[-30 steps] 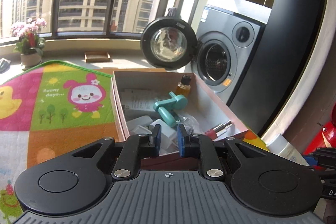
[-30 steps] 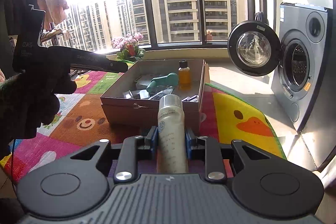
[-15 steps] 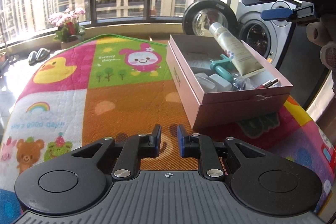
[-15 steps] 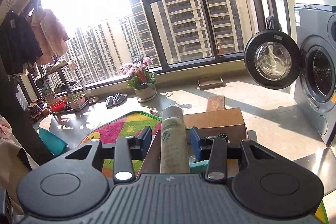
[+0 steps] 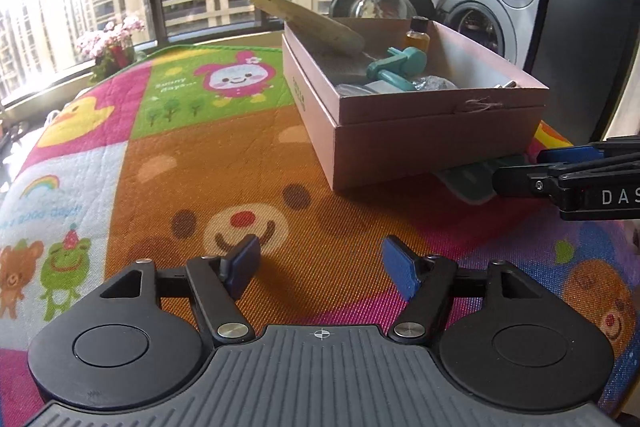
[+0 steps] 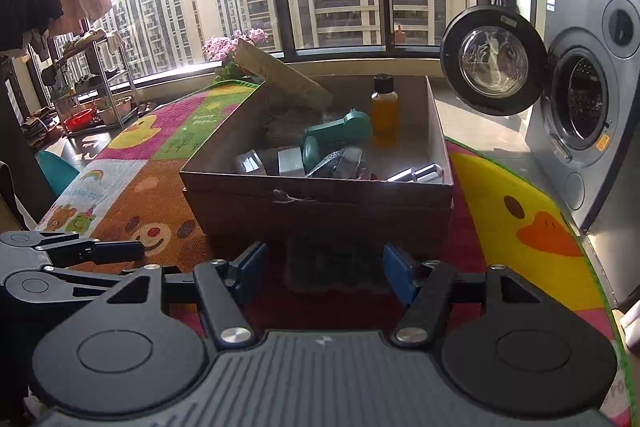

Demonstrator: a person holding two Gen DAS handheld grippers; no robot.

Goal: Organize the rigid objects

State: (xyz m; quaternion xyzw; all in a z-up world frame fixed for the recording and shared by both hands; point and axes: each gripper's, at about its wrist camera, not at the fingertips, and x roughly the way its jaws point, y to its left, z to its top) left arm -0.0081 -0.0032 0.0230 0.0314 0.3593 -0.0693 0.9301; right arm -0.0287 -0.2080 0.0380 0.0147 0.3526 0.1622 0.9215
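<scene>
- My left gripper [image 5: 320,263] is opening, nothing in it, just short of the pink box [image 5: 424,131].
- Right gripper [image 6: 324,273] opening too, empty, facing the box; beige tube [image 6: 280,73] leans on its rim.

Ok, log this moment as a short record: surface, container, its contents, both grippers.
surface: play mat with cartoon animal patches
container: open cardboard box resting on the mat
contents: tube leaning tilted over the far left rim; amber bottle upright at the back; teal tool lying mid-box; smaller items too jumbled to name
left gripper: jaws opening, nothing between them, over bare mat
right gripper: jaws opening, nothing between them, facing the box's near wall
background: washing machine, door open
</scene>
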